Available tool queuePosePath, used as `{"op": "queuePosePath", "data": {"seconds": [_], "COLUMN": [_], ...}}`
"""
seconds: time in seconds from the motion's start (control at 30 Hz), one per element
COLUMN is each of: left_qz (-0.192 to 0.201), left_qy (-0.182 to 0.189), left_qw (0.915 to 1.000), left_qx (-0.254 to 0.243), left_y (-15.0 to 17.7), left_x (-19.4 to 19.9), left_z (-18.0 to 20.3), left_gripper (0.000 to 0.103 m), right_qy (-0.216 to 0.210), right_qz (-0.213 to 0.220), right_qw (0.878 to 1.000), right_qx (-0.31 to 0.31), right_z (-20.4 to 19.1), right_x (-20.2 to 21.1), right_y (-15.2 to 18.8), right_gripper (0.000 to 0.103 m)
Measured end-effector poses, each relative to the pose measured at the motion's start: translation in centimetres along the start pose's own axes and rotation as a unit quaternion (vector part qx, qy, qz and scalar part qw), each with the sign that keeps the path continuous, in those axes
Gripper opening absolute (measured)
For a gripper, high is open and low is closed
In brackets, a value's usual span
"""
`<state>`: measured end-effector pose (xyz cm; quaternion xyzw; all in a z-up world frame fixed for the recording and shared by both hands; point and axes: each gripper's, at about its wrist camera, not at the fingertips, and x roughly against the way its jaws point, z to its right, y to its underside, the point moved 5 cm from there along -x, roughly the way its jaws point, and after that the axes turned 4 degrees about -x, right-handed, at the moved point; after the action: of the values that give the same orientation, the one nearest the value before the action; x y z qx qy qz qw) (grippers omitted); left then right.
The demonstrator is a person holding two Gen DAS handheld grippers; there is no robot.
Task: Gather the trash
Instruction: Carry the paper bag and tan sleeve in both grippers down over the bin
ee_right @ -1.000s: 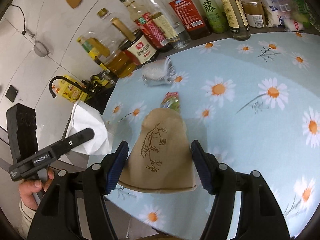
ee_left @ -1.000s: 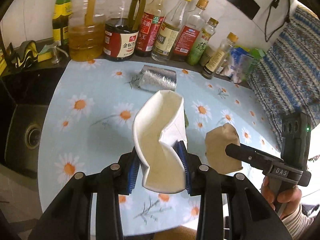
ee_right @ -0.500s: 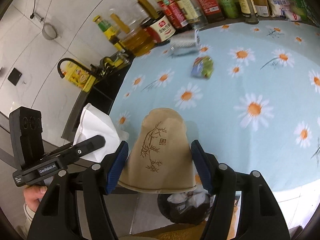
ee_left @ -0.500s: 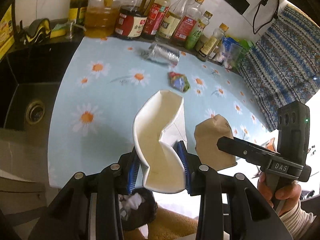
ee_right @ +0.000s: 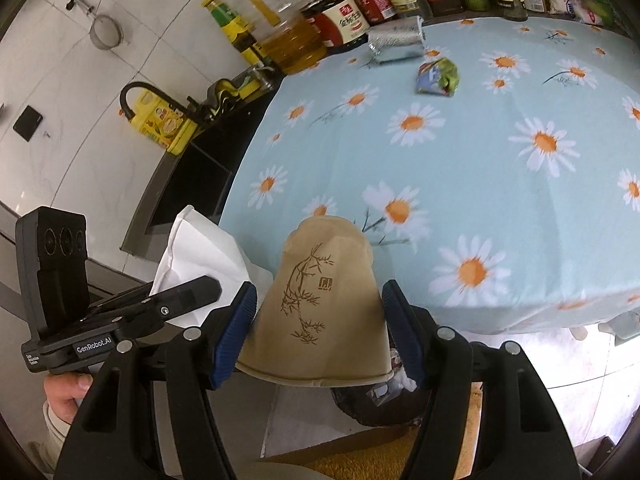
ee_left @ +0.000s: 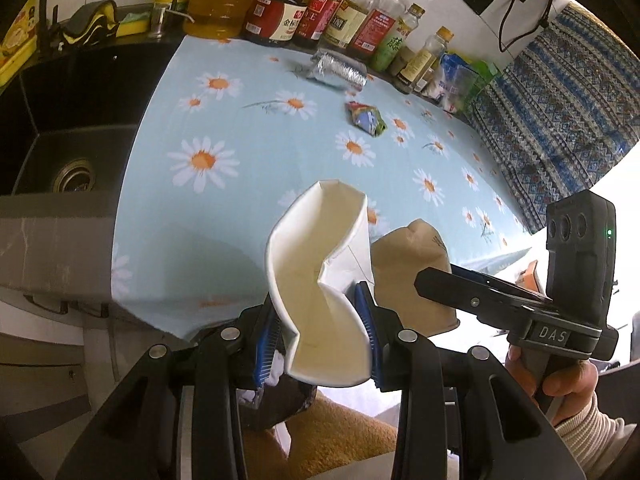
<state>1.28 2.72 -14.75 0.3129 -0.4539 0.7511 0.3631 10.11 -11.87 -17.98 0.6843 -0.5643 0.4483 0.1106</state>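
Observation:
My left gripper [ee_left: 318, 340] is shut on a crushed white paper cup [ee_left: 316, 280], held off the front edge of the daisy tablecloth [ee_left: 248, 184]. My right gripper [ee_right: 316, 336] is shut on a brown paper cup [ee_right: 324, 308] printed with a bamboo drawing; the same brown paper cup [ee_left: 412, 268] shows to the right in the left wrist view. Below both grippers a dark trash bin [ee_right: 376, 400] with white scraps stands on the floor. A silver foil pack [ee_left: 340, 70] and a crumpled green wrapper [ee_left: 366, 118] lie on the table farther back.
Several oil and sauce bottles [ee_left: 304, 4] line the back wall. A black sink [ee_left: 68, 136] with a faucet [ee_right: 144, 96] lies left of the table. A patterned blue cloth [ee_left: 560, 100] hangs at the right. A tan mat [ee_left: 340, 440] covers the floor by the bin.
Both grippers pulled back from over the table to beyond its front edge, each still holding its cup. The trash bin came into view beneath them.

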Motion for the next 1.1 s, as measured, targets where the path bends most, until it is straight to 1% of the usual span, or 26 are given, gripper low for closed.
{"op": "queuePosePath", "data": {"seconds": [0.23, 0.47, 0.8, 1.1], "left_qz": [-0.012, -0.031, -0.067, -0.098], "left_qy": [0.008, 0.019, 0.015, 0.007], "left_qw": [0.9999, 0.9993, 0.9974, 0.9946], "left_qx": [0.004, 0.008, 0.021, 0.033], "left_y": [2.1, 4.2, 7.4, 9.6], "left_x": [0.1, -0.7, -2.6, -4.5], "left_z": [-0.8, -1.4, -2.5, -3.2], "left_gripper": [0.034, 0.034, 0.034, 0.034], "right_qy": [0.006, 0.01, 0.016, 0.023], "right_qz": [-0.016, -0.035, -0.057, -0.084], "right_qw": [1.0, 0.999, 0.997, 0.995], "right_qx": [-0.007, -0.024, -0.04, -0.058], "right_z": [-0.5, 0.0, 1.1, 2.4], "right_x": [-1.1, -2.4, -3.7, -5.3], "right_y": [2.7, 5.0, 7.6, 9.9], "right_gripper": [0.065, 0.065, 0.065, 0.065]}}
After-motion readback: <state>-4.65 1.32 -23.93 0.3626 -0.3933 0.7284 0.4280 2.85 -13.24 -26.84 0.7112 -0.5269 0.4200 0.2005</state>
